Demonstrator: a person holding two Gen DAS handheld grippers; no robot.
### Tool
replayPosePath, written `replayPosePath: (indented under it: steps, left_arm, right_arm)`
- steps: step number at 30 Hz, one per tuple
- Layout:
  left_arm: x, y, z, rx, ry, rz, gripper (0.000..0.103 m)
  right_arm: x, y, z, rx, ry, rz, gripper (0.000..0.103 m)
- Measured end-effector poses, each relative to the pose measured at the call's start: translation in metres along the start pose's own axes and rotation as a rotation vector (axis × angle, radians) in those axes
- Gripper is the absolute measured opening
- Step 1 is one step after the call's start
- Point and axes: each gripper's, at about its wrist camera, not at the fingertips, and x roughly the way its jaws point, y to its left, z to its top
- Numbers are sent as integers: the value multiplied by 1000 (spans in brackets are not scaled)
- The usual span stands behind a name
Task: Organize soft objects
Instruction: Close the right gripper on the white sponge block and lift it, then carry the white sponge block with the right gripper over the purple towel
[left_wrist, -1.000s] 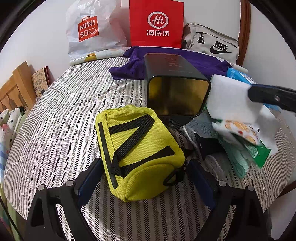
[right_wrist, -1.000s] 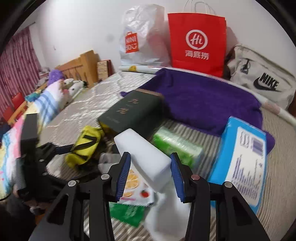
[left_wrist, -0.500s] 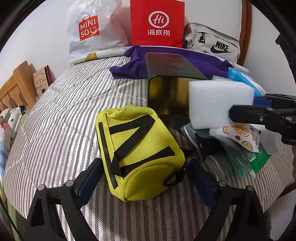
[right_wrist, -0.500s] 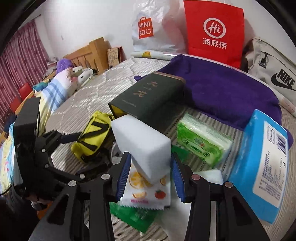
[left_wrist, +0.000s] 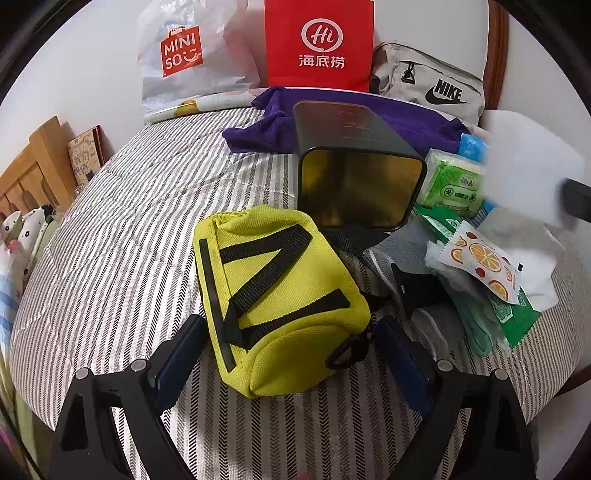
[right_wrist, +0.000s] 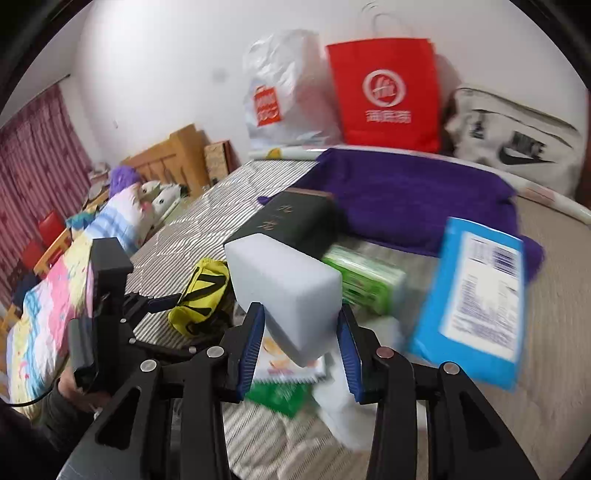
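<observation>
The right claw (right_wrist: 301, 345), just tightening, pinches only the sponge's (right_wrist: 284, 288) end, so it could slip out mid-carry.

A plain white wall (right_wrist: 155, 74) backs the bed (left_wrist: 110, 240), whose grey-and-white striped cover fills the foreground. A wooden headboard (right_wrist: 173, 155) stands at the left, with dark red curtains (right_wrist: 33, 140) beyond it. A curved brown wooden frame (left_wrist: 498, 55) rises at the right edge. Light is even and soft.
</observation>
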Motion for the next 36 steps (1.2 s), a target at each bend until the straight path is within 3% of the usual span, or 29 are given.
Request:
replayPosePath:
  steps: [7,13,18,23,27,30,34,36]
  left_arm:
    - [-3,1,-3,-20,13,11,92]
    - [-6,14,0,-117,15,-36,92]
    - [-2,14,8,-136,45,-7,92]
    - [-9,8,12,-105,46,-17,92]
    - [-2,8,18,-143,74,-14,92]
    - [9,9,21,-173,103,4,92]
    - [12,4,22,-151,86,60,92]
    - [9,6,21,-163,65,64,79]
  right_arm:
    - [-50,-20,-35,-3,-10,-76,40]
    - [-64,-36,-81,26,25,-113,40]
    - [-64,-54,-105,81,43,-121,40]
    - [-67,-65,-115,104,37,-116,40]
    - [-64,-74,-117,137,30,-112,40]
    - [-61,-84,-122,170,31,-128,40]
    - [-59,-91,-124,206,25,-112,40]
    - [-59,-92,-123,206,24,-109,40]
